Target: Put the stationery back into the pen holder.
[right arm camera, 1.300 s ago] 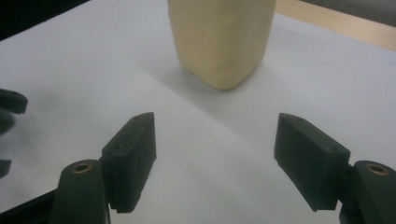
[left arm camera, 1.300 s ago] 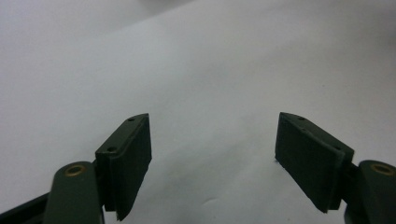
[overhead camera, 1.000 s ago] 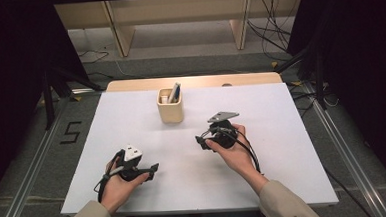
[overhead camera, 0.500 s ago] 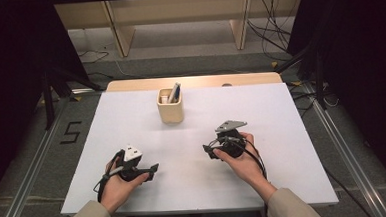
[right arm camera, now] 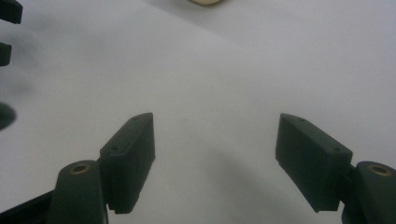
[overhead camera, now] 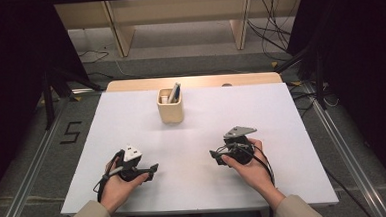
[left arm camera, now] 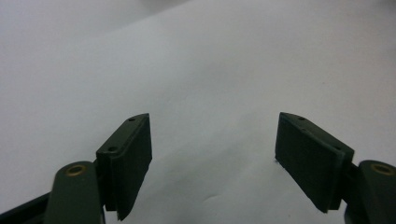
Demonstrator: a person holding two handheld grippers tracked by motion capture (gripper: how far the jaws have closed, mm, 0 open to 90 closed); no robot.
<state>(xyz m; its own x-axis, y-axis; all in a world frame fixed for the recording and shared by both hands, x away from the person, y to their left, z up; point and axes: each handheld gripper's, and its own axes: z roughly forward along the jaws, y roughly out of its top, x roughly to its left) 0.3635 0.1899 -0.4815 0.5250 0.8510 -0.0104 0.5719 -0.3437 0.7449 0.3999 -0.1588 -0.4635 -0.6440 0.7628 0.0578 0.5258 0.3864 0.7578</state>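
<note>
Right tool [overhead camera: 214,155] well short of cup [overhead camera: 171,108]

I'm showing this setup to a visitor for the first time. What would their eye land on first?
Probably the small beige holder standing alone at the far middle of the white table, with a few upright items in it. Next come the two hands at the near edge: the left claw and the right claw point toward each other over bare tabletop, both with jaws spread and nothing between them.

Wooden shelf [overhead camera: 176,19] & cables [overhead camera: 272,29] behind white table [overhead camera: 281,114].
</note>
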